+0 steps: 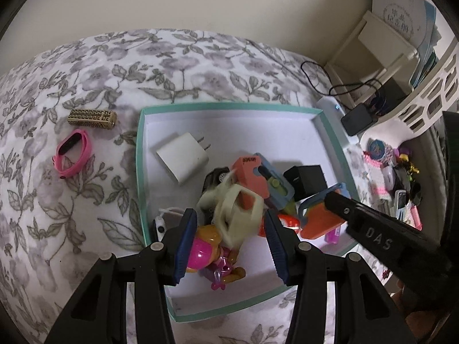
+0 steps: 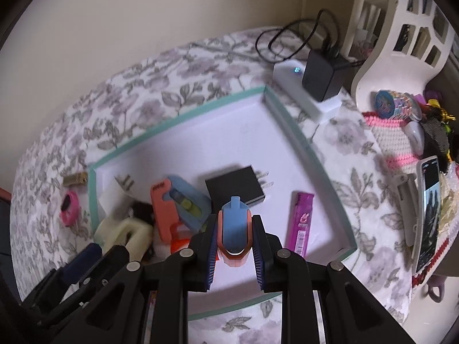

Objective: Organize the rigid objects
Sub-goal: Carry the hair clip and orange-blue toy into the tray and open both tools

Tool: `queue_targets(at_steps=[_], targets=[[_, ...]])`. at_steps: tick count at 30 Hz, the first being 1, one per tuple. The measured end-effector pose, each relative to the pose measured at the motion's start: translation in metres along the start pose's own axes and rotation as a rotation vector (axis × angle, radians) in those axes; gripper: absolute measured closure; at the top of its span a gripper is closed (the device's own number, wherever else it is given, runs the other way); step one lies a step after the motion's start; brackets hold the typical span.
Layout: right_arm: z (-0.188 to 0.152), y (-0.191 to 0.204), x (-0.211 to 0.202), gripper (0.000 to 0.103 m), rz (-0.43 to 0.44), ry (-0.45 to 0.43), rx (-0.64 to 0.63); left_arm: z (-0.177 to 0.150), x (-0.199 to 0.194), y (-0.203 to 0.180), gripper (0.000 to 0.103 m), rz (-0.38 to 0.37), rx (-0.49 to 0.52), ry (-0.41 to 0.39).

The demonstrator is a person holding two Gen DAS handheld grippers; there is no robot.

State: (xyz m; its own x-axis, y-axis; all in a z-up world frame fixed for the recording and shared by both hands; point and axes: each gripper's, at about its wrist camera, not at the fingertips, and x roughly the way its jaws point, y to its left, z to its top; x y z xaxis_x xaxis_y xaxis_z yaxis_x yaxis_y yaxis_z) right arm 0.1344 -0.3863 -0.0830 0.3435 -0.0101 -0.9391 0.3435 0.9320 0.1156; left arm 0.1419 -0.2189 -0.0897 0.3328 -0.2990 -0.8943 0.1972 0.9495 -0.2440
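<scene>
Right hand-held gripper (image 2: 235, 246) pinches orange-and-blue plastic clip (image 2: 234, 230) over white mint-edged cardboard box (image 2: 315, 154); lower onto bare floor, then let go. Left hand-held gripper (image 1: 229, 229) half open, holds nothing, cream plastic clip (image 1: 235, 212) between its jaws.

Bedspread (image 1: 120, 66): floral, under everything ahead of the jaws.
Basket (image 2: 401, 37): white, far right.
Phone (image 2: 429, 200): right, screen lit.
</scene>
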Motion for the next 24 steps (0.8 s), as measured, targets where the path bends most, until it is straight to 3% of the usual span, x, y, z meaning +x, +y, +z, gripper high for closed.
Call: queue_targets(at_steps=[13,18,20,22,24], targets=[[-0.001,0.002,0.005,0.079,-0.027,0.013,-0.006,0.001,0.003,0.004,0.053,-0.007,-0.011,0.013],[0.001,-0.001,-0.001,0.077,-0.027,-0.003,0.008,0.004,-0.002,0.007,0.046,0.002,-0.027,0.004],[0.001,-0.001,-0.004,0.069,-0.033,-0.015,0.008,0.006,-0.006,0.01,0.044,0.0,-0.041,-0.004],[0.002,-0.001,-0.008,0.054,-0.033,-0.031,0.014,0.008,-0.011,0.013,0.043,0.004,-0.053,-0.019],[0.003,-0.002,-0.011,0.052,-0.027,-0.046,0.022,0.009,-0.016,0.016,0.042,0.008,-0.062,-0.033]])
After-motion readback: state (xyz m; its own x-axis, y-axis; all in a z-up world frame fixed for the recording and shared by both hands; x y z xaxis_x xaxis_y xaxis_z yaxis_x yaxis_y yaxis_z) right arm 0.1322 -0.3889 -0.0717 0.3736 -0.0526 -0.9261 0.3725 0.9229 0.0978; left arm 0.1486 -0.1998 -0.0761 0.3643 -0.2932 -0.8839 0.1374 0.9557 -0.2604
